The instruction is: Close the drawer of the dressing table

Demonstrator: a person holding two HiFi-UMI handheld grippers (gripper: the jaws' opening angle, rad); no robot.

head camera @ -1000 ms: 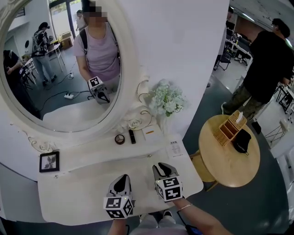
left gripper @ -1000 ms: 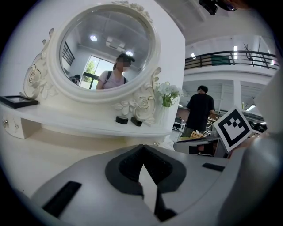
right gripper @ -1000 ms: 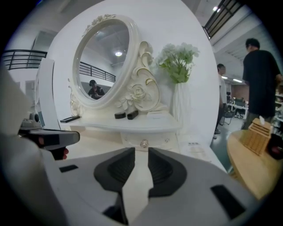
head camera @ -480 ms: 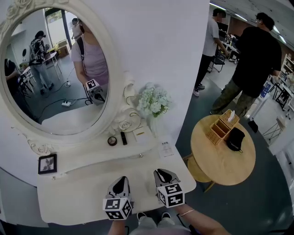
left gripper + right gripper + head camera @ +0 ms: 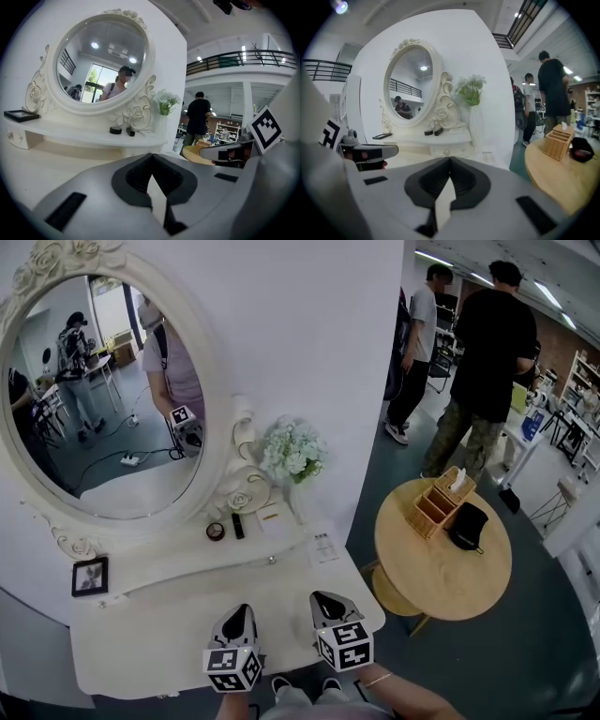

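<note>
White dressing table point(image 5: 141, 652): small drawer point(image 5: 437, 151) under the shelf's point(image 5: 169, 554) right half, seemingly flush. My left gripper point(image 5: 243, 609) and right gripper point(image 5: 321, 596), jaws together, empty, hover over the front edge; any finishing push should land squarely beside its knob point(image 5: 446, 152).

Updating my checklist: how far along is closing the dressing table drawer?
Done, it seems: the drawer sits flush under the shelf. In hand: nothing; left gripper and right gripper hover shut and empty over the tabletop, apart from it. Left: apparently nothing.
</note>
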